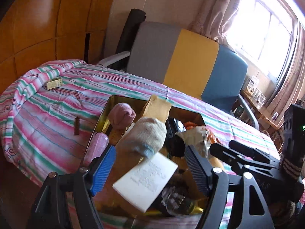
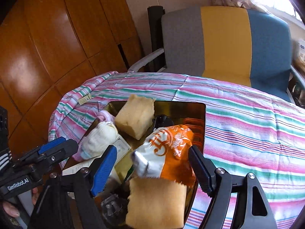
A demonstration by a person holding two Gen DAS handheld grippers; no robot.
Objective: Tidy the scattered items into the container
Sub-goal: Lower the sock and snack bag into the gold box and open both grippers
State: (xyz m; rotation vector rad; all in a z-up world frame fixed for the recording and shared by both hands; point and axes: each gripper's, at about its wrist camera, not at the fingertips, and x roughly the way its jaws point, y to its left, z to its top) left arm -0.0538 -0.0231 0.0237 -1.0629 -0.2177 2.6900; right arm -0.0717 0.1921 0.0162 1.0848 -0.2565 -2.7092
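A gold tin [image 1: 114, 100] [image 2: 190, 105] full of items sits on the striped cloth. In it lie a cream sock [image 1: 144, 135] [image 2: 101, 139], a pink sock [image 1: 123, 114], tan sponges [image 2: 136, 117] [image 2: 156, 204], an orange snack bag [image 2: 167, 150] and a white paper slip [image 1: 146, 179]. My left gripper [image 1: 150, 168] is open above the tin, over the slip and touching nothing. My right gripper [image 2: 152, 168] is open above the tin, its fingers either side of the snack bag and near sponge. A small green box [image 1: 54, 82] [image 2: 85, 98] and a brown stick [image 1: 77, 126] lie on the cloth outside the tin.
The striped cloth [image 1: 47, 105] [image 2: 247, 124] covers the table. A grey, yellow and blue chair [image 1: 190, 64] [image 2: 225, 42] stands behind it. Wooden cabinets [image 1: 47, 19] are at the left, and a window with curtains [image 1: 266, 28] at the right.
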